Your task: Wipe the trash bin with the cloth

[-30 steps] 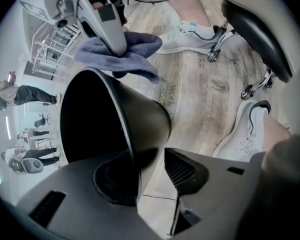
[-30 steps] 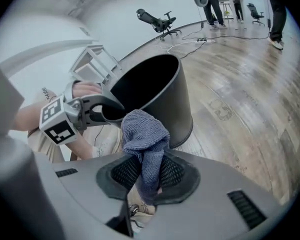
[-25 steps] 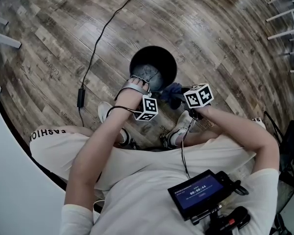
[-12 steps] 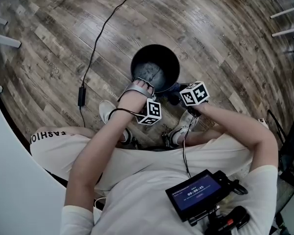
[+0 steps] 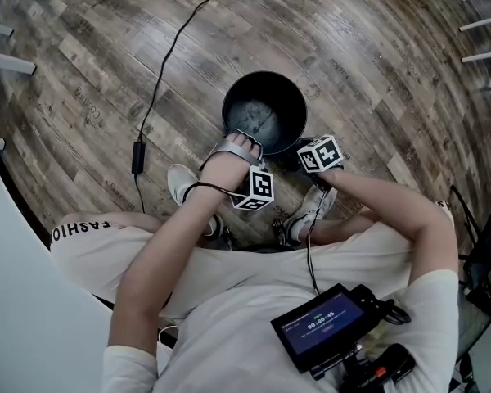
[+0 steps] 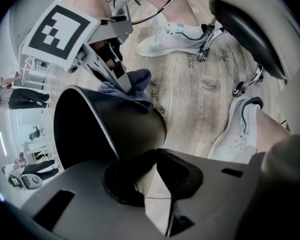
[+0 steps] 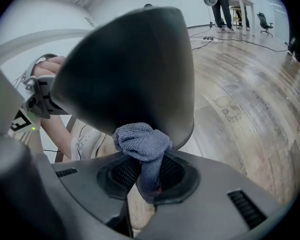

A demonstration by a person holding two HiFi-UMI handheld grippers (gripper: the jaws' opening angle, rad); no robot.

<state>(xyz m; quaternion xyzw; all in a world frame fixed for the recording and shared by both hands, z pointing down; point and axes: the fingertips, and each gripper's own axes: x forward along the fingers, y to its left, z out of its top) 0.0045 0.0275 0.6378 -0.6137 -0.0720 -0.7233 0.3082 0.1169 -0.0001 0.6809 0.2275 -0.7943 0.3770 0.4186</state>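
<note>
We have the left tool (image 6: 155, 156) on the trash bin (image 5: 266, 117), at the part of the rim nearest the person, towards the left. Its jaws have just been closing. We read them as nearly together now, with the bin's thin wall pinched between the pads, one pad on the inner side and one on the outer.

The right tool (image 7: 149, 176) is clamped on the cloth (image 7: 142, 141). The cloth is blue-grey and bunched: a wad bulges past the pads and a tail hangs down between them. The wad touches the bin's dark outer wall on the person's side, to the right of the left tool's grip point.

In the head view, the right tool's marker cube (image 5: 320, 154) sits just beside the bin's near-right edge. The left hand (image 5: 229, 158) is at the near-left rim.

The bin stands on the wood floor (image 5: 376, 64) with its mouth towards the head camera and a scuffed grey bottom visible inside. Two white sneakers (image 5: 180, 182) are on the floor just on the person's side of the bin. A black cable (image 5: 168, 64) runs across the floor to the left of the bin, clear of it.
</note>
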